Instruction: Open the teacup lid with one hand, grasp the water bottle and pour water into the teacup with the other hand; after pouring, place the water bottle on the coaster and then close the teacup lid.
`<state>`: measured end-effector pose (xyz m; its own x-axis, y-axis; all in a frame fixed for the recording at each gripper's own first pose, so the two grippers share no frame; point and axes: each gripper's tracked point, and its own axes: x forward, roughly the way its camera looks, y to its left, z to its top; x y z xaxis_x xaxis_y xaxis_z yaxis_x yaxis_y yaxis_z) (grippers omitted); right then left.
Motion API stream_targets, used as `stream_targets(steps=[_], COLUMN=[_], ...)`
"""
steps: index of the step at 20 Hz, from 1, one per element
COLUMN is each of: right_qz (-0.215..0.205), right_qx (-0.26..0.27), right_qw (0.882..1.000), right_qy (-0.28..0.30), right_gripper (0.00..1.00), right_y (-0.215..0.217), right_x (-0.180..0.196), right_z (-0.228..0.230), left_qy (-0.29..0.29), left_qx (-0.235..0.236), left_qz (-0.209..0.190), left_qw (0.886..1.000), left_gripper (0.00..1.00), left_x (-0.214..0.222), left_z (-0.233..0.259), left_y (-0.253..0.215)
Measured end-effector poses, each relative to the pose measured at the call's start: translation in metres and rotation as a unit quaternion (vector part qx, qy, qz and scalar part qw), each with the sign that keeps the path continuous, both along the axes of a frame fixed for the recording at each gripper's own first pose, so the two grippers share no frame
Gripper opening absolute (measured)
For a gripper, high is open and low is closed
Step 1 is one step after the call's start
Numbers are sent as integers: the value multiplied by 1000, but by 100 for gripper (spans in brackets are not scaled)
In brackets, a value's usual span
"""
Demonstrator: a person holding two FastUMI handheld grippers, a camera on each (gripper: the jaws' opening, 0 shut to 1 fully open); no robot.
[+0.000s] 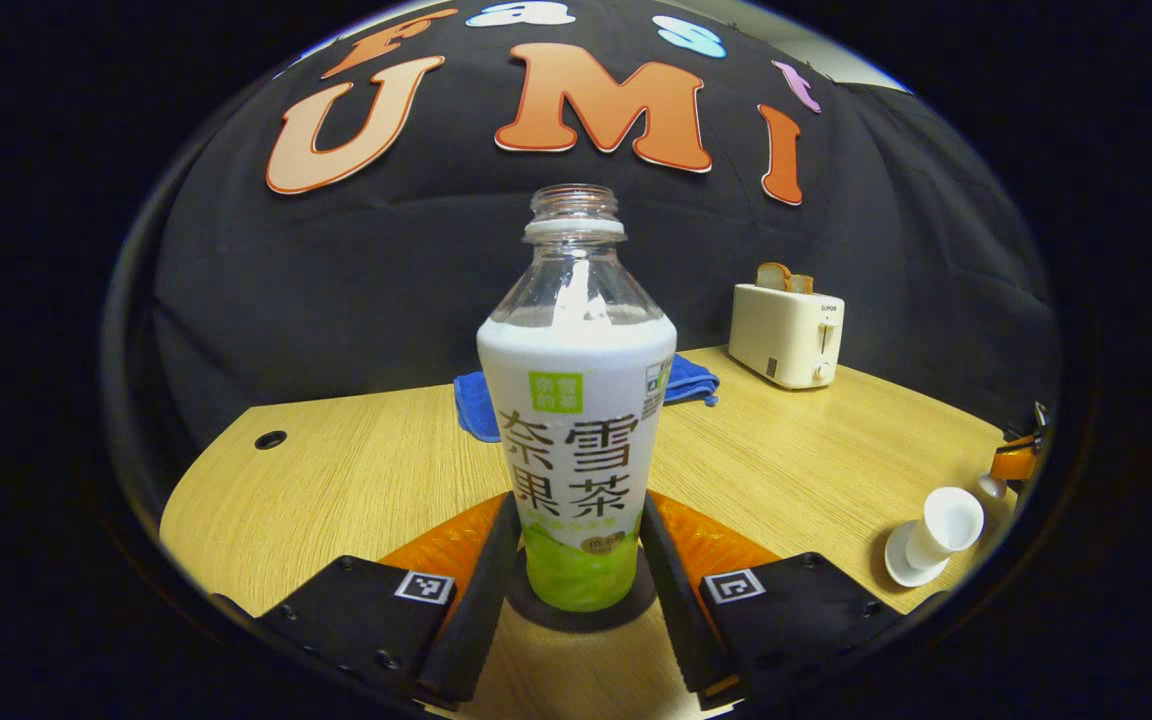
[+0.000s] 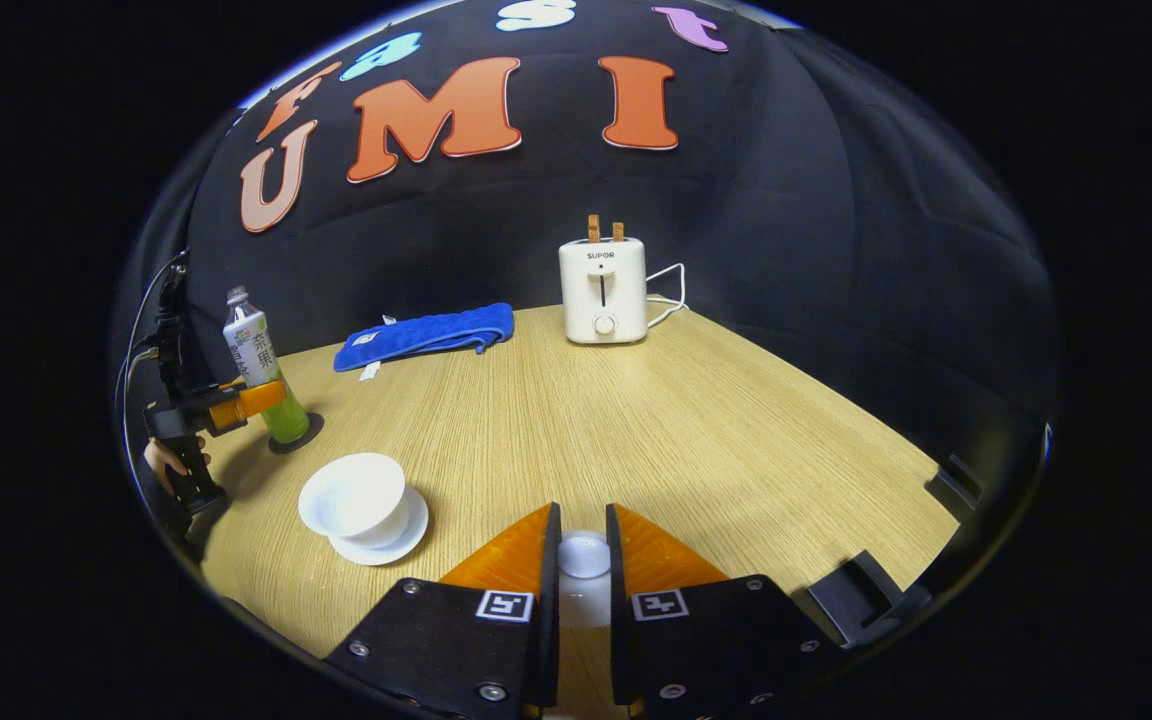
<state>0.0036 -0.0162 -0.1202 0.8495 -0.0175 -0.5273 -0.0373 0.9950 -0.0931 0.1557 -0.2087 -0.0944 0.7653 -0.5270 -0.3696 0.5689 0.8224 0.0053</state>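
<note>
An uncapped water bottle (image 1: 576, 440) stands upright on a dark round coaster (image 1: 546, 615). My left gripper (image 1: 578, 520) is shut on its lower body, one finger touching each side. The right gripper view has the same bottle (image 2: 254, 365) and coaster (image 2: 308, 436) at the far left, with the left gripper (image 2: 254, 400) around it. The white teacup (image 2: 356, 495) stands uncovered on its saucer (image 2: 406, 540), also seen as a teacup (image 1: 946, 525) at the right. My right gripper (image 2: 581, 550) is shut on the white teacup lid (image 2: 584, 556), held off to the cup's right above the table.
A cream toaster (image 2: 603, 290) with two bread slices stands at the back of the wooden table (image 2: 686, 430), its cord trailing right. A folded blue cloth (image 2: 426, 335) lies at the back left. A hand (image 2: 168, 460) holds the left gripper's handle near the table's left edge.
</note>
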Motion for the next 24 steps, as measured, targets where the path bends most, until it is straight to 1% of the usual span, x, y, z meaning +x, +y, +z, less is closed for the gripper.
stream_targets(steps=[1, 2, 3, 4, 6, 7, 8, 9, 11, 13, 14, 15, 20, 23, 24], right_qz=[0, -1, -1, 2, 11, 17, 23, 31, 51, 78, 92, 105, 156, 161, 160], right_qx=[1, 2, 3, 6, 8, 9, 10, 12, 12, 17, 20, 21, 21, 13, 11], right_qw=[1000, 1000, 1000, 1000, 1000, 1000, 999, 999, 997, 994, 993, 991, 985, 985, 985], right_qy=[-1, -2, -4, -7, -16, -24, -32, -42, -59, -70, -74, -77, -74, -62, -59], right_gripper=[22, 22, 22, 22, 22, 22, 22, 22, 22, 22, 22, 21, 22, 22, 22], right_y=[0, 1, 2, 5, 14, 18, 24, 31, 50, 75, 88, 101, 154, 162, 161], right_x=[-1, -1, -1, -1, 0, 1, 2, 3, 8, 10, 10, 11, 16, 20, 22], right_z=[0, 1, 3, 5, 12, 18, 26, 33, 45, 52, 55, 55, 40, 23, 19], left_qy=[-1, -2, 1, 3, 1, -1, -3, -5, -10, -24, -32, -37, -44, -56, -60], left_qx=[-1, -4, -7, -9, -5, -1, 0, -1, -7, -14, -17, -21, -52, -63, -66], left_qz=[-1, -1, -2, -3, 2, 7, 12, 19, 38, 51, 57, 62, 101, 125, 132], left_qw=[1000, 1000, 1000, 1000, 1000, 1000, 1000, 1000, 999, 998, 998, 997, 993, 988, 987], left_gripper=[77, 82, 84, 82, 94, 95, 96, 94, 95, 94, 96, 95, 95, 95, 93], left_x=[-1, -3, -6, -10, -19, -22, -27, -34, -45, -60, -69, -76, -105, -111, -113], left_z=[1, 4, 3, 5, 8, 7, 9, 12, 18, 28, 35, 40, 64, 76, 78], left_y=[0, -1, -2, -1, 6, 10, 14, 20, 32, 42, 48, 53, 89, 113, 119])
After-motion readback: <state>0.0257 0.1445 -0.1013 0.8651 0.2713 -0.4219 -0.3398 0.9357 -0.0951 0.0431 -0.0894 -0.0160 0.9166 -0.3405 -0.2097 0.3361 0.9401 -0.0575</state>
